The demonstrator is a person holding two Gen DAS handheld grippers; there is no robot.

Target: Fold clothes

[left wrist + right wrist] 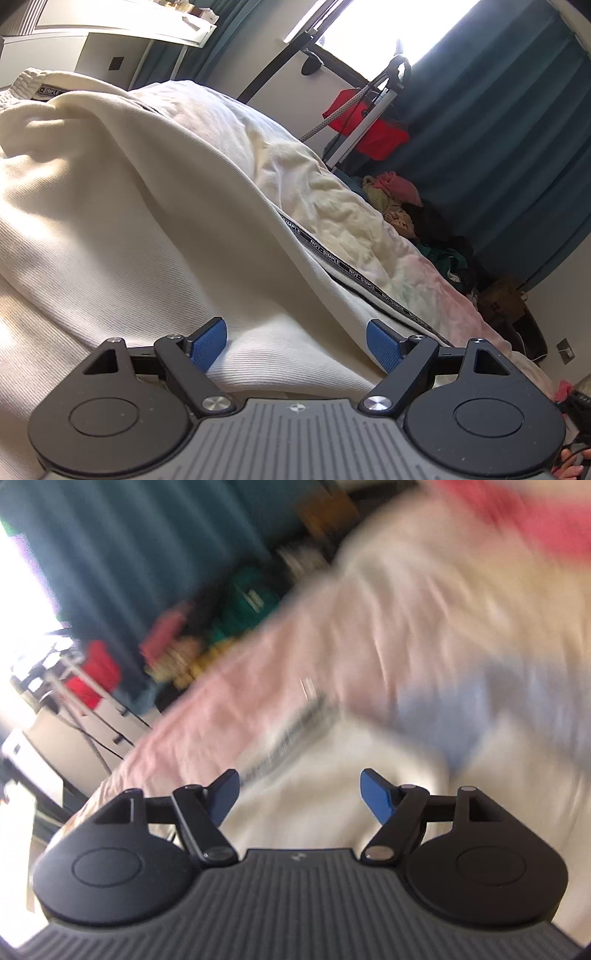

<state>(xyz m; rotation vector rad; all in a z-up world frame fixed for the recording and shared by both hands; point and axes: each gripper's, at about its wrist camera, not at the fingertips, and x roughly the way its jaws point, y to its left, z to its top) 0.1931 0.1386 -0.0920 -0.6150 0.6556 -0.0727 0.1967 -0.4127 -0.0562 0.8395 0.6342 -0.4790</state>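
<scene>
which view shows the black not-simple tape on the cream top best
The left wrist view: the black lettered tape along the cream ribbed knit top is sharp and readable. The right wrist view shows only a blurred grey streak.

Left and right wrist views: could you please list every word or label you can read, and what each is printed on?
"NOT-SIMPLE", repeated along the black tape edging the cream ribbed garment.
"SIMPLE", the end of the same phrase, on the neck label of that garment.
Right wrist view: motion-blurred; the dark strip on the cream cloth cannot be read.
</scene>
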